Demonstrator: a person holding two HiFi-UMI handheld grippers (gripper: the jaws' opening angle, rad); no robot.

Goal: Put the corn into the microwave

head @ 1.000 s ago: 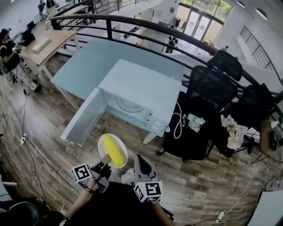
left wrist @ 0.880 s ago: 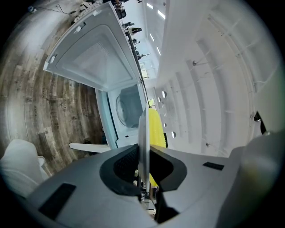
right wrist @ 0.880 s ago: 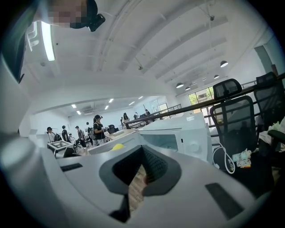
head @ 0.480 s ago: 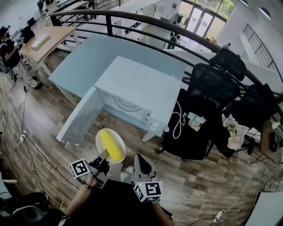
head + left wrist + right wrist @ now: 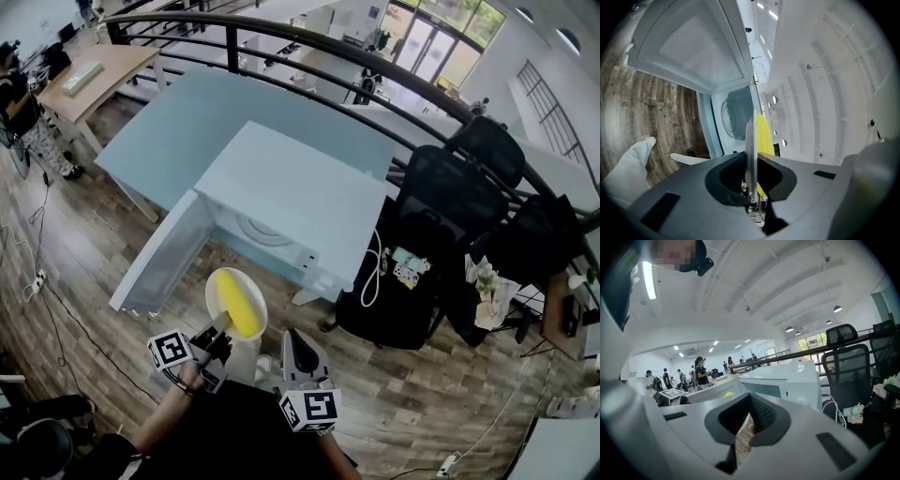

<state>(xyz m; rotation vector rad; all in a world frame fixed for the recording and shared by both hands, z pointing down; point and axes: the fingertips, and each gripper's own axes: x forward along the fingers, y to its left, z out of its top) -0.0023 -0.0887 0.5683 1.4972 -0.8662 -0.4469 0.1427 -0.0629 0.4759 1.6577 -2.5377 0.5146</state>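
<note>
On the pale tabletop (image 5: 187, 122), the open microwave (image 5: 300, 187) stands ahead of the tongs. The left tongs (image 5: 221, 328) clamp the plate (image 5: 214, 296) carrying the corn (image 5: 239, 305); the right tongs (image 5: 296, 337) are closed, empty.

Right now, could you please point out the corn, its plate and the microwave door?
corn (image 5: 239, 309): head view, middle of the cob.
plate (image 5: 260, 300): head view, bare right rim.
microwave door (image 5: 167, 255): head view, inner face.

left gripper (image 5: 221, 330) clamps plate (image 5: 217, 287) — right gripper (image 5: 298, 342) closed

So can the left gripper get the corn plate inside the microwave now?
Probably yes: the door stands wide open, and nothing sits between the plate in the left gripper and the microwave opening.
</note>
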